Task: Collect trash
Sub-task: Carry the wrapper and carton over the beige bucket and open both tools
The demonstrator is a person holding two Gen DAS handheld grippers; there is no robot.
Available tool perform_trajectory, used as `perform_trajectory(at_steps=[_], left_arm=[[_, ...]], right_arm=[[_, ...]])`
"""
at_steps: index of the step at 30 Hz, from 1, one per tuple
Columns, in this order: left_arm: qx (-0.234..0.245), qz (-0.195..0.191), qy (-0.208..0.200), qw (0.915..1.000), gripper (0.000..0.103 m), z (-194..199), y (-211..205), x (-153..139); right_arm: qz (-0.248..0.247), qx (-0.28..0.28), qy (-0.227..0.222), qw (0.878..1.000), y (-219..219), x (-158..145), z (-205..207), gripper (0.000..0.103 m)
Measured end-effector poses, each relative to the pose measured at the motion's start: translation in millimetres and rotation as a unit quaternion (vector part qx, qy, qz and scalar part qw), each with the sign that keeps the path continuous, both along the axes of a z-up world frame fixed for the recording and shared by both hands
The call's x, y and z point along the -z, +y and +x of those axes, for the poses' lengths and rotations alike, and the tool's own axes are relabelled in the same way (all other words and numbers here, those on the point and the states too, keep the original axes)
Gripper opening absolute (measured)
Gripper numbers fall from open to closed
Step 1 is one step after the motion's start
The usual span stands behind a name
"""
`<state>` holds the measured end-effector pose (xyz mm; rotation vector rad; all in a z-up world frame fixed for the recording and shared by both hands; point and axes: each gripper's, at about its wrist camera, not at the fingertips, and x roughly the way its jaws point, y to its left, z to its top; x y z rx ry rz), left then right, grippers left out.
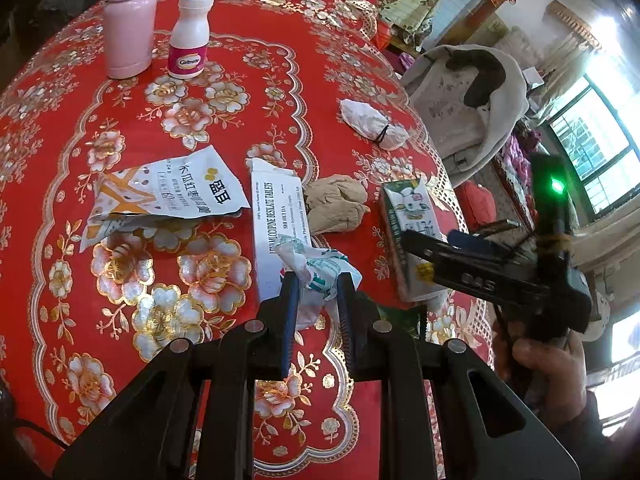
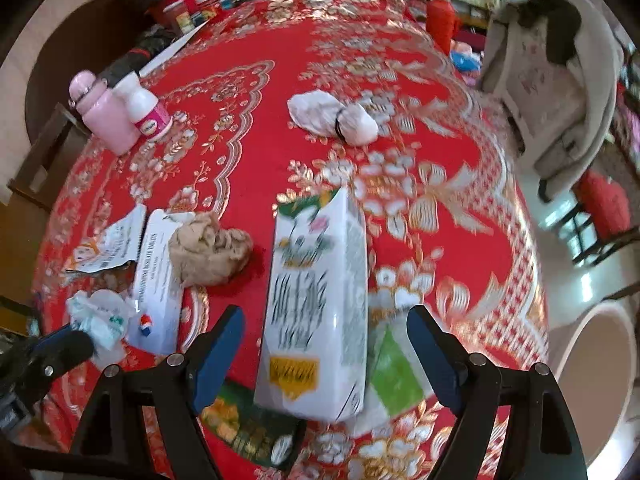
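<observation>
On the bench under a red tablecloth with gold and white flowers (image 1: 224, 32), the left tongs (image 1: 316, 280) are clamped on a crumpled white wrapper with green print (image 1: 316, 270), held just above the near end of a long white tablet box (image 1: 276, 216). The right tongs (image 2: 326, 344) stand wide apart on either side of a tall white carton with green and yellow print (image 2: 316, 300), pads clear of its sides. A crumpled beige paper wad (image 1: 338, 204) lies between box and carton, a torn white and orange sachet (image 1: 160, 196) to the left. Farther off sit a white tissue bundle tied with a black band (image 1: 372, 124), a pink flask (image 1: 130, 28) and a white pill bottle with pink label (image 1: 190, 36).
</observation>
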<state>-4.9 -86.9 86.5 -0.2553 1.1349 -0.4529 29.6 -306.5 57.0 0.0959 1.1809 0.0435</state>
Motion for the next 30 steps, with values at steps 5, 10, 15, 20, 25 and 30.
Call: perform_trajectory(at_steps=[5,10,15,20,25,30], left_arm=[[0.000,-0.001,-0.003,1.0000,0.017,0.3,-2.1,-2.0],[-0.006,-0.002,0.002,1.0000,0.017,-0.5,-3.9,0.7],[-0.005,-0.002,0.001,1.0000,0.017,-3.2,-7.6,-1.4],[-0.005,-0.007,-0.010,0.9999,0.017,-5.3,-14.9,-10.8],[0.006,-0.009,-0.022,0.9997,0.017,-10.8,-34.4,-22.3],[0.023,-0.007,-0.032,0.9992,0.017,-19.2,-58.4,-30.9]], right_arm=[[-0.023,-0.019,0.026,0.999,10.5,10.9,12.7,0.076],[-0.037,-0.023,0.017,0.999,13.1,8.8,6.1,0.076],[-0.028,-0.030,0.012,0.999,13.0,13.8,3.3,0.056],[0.037,-0.018,-0.011,0.999,-3.3,-4.8,-8.2,0.056],[0.072,-0.014,-0.035,0.997,-17.3,-30.5,-23.0,0.056],[0.077,0.000,-0.047,0.996,-36.1,-41.4,-41.3,0.056]])
